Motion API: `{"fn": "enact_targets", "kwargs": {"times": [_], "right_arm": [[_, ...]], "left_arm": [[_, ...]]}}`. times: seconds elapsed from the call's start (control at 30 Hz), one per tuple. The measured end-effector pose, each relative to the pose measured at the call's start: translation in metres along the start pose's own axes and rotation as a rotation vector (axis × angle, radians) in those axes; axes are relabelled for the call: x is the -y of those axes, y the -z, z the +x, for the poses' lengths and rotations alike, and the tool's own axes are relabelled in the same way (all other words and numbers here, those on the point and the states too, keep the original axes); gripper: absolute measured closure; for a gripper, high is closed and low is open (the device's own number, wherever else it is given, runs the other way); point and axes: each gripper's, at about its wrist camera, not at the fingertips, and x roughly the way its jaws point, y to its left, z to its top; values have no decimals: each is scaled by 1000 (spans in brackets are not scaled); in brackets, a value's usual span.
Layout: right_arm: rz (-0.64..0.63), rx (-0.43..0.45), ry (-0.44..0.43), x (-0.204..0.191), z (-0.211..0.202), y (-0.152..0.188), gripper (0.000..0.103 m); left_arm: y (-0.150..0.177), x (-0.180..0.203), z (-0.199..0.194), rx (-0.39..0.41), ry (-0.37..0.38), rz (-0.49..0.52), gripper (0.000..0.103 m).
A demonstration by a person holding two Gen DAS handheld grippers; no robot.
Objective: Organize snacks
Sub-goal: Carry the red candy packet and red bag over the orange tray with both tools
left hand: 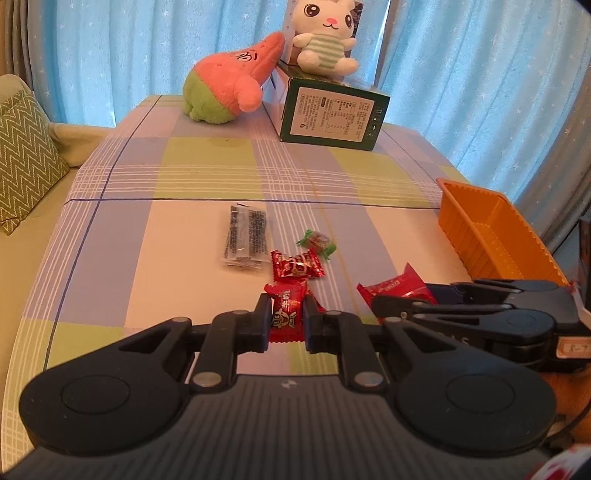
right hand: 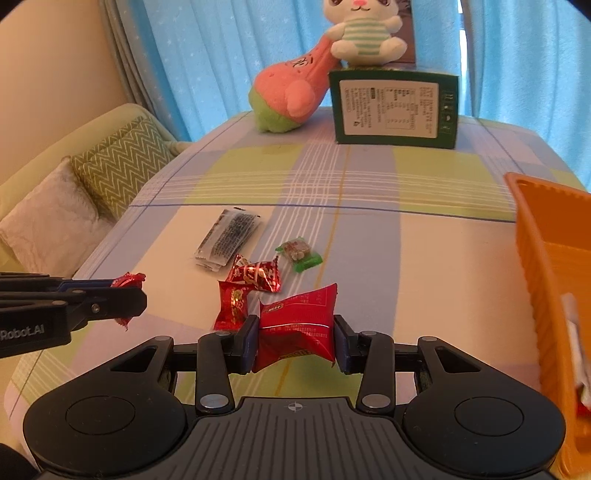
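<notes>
My left gripper (left hand: 287,321) is shut on a small red wrapped candy (left hand: 286,314), held just above the checked tablecloth. In the right wrist view this left gripper (right hand: 125,291) reaches in from the left with the same candy (right hand: 129,280). My right gripper (right hand: 295,343) is shut on a larger red snack packet (right hand: 297,321), crumpled between its pads. The right gripper (left hand: 406,297) and its packet (left hand: 399,290) also show in the left wrist view. An orange basket (right hand: 550,280) stands at the right.
On the cloth lie two red candies (right hand: 255,275) (right hand: 232,308), a green candy (right hand: 300,254) and clear printed packets (right hand: 227,240). At the far end are a green box (right hand: 395,109), a white plush rabbit (right hand: 364,35) and a pink plush (right hand: 291,92). Cushions (right hand: 122,162) are at the left.
</notes>
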Motion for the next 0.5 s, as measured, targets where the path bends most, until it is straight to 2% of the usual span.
{"fn": "enact_targets", "kwargs": {"times": [0.5], "right_arm": [[30, 70, 66, -8, -97, 29, 62]], "left_arm": [[20, 33, -54, 16, 7, -88, 88]]}}
